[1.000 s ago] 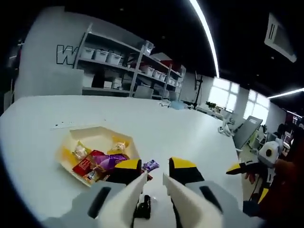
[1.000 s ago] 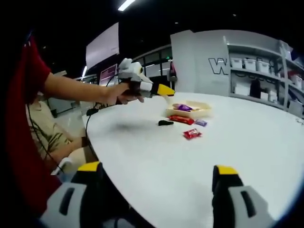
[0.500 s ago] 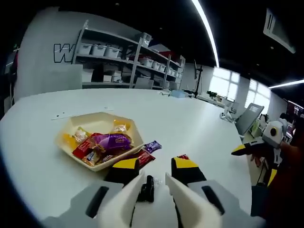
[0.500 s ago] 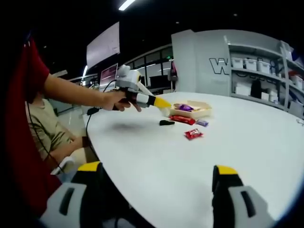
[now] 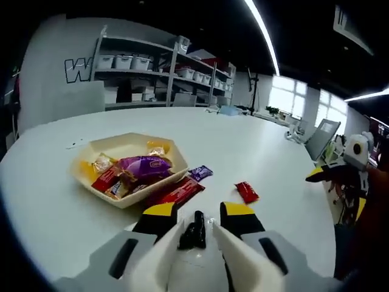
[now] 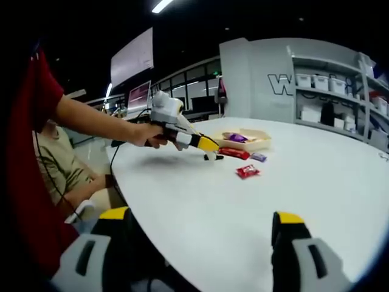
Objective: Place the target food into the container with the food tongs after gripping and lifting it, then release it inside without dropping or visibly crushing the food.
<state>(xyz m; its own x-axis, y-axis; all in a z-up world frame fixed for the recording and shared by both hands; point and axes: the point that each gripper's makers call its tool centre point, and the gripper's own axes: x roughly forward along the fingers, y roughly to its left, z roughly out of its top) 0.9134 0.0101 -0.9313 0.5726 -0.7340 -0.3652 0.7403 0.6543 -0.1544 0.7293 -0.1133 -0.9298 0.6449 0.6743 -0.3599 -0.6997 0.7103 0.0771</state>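
**My left tongs over the black piece, the tray just beyond**

The white table (image 5: 261, 146) is the largest thing before me, round-edged and running off toward grey shelving (image 5: 152, 67) stacked with bins. In my right gripper view the same table (image 6: 316, 201) spreads out ahead, with a hand (image 6: 149, 135) reaching in across it.

On it sits the cream-coloured tray (image 5: 100, 188), a shallow angular container. Inside lie wrapped snacks: a purple packet (image 5: 146, 165) on top, a red packet (image 5: 107, 179) toward the near wall, and small yellow sweets (image 5: 101, 163) around them. In my right gripper view the tray (image 6: 255, 143) is far off, past the other tongs.

Just beside the tray's near wall a long red wrapper (image 5: 177, 192) lies flat on the table, with a small purple sweet (image 5: 200, 173) next to it. Apart from them rests a red sweet (image 5: 247, 191), also seen from the right (image 6: 247, 171).

My left gripper (image 5: 196, 216) has its yellow-tipped jaws set narrow, and the small black piece (image 5: 194, 230) lies between them, close to both. I cannot tell whether they press on it. From the right, this gripper (image 6: 209, 146) tilts down to the table at the black piece (image 6: 214, 157).

My right gripper (image 6: 197, 224) is held well back with its jaws wide, nothing between them.
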